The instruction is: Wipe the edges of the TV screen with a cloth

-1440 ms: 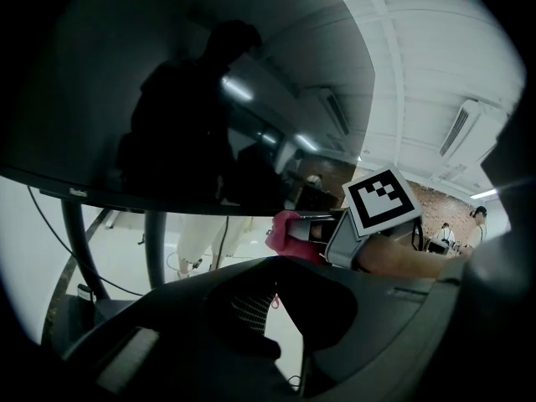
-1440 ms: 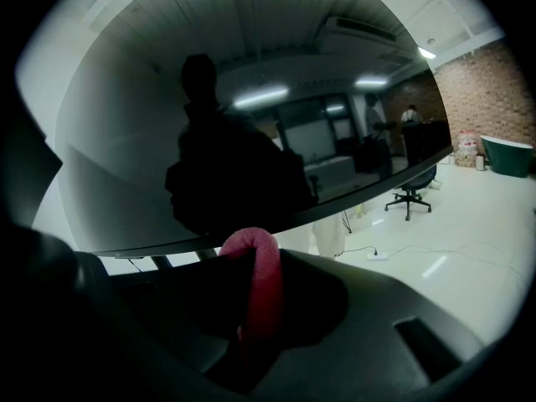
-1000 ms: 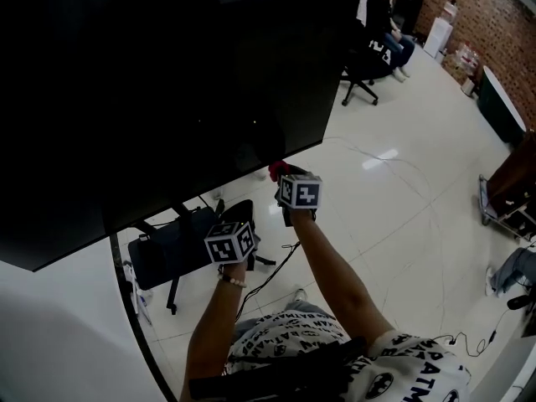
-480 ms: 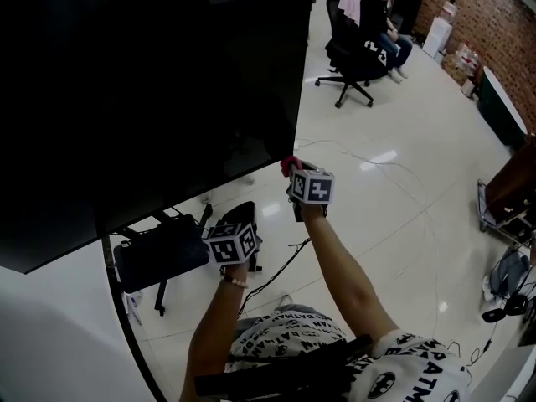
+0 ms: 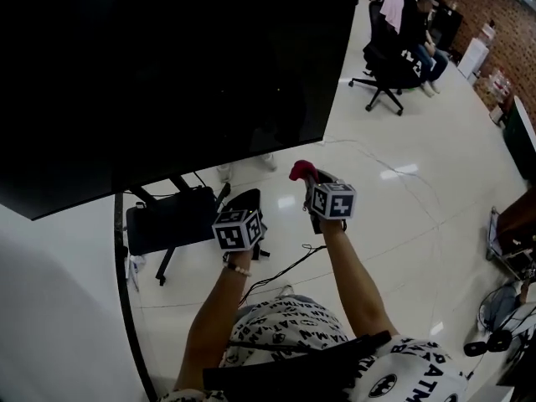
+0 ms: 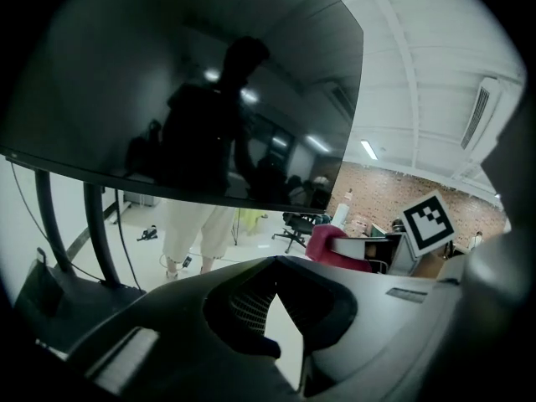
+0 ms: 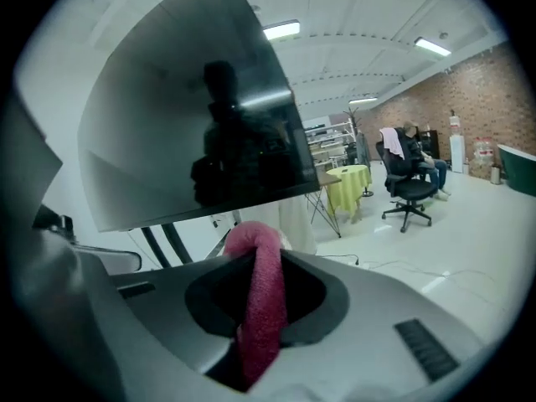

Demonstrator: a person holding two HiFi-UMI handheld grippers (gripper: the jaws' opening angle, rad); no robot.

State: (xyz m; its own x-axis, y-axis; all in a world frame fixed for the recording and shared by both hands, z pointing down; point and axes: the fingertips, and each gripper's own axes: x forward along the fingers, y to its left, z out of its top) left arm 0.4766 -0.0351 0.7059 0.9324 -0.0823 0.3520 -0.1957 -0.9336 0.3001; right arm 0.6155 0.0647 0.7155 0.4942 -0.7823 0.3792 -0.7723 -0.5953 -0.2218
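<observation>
A red cloth (image 5: 300, 170) is gripped firmly between the jaws of the right gripper (image 5: 308, 179) and is held below the lower right corner of the TV screen (image 5: 167, 74), near it but not touching its edge. The left gripper (image 5: 244, 201) is closed on nothing and is held low beside the right one. It is judged that the wiping is at the step of approach, so the cloth must next be raised to the bottom edge and drawn along it with light pressure.
</observation>
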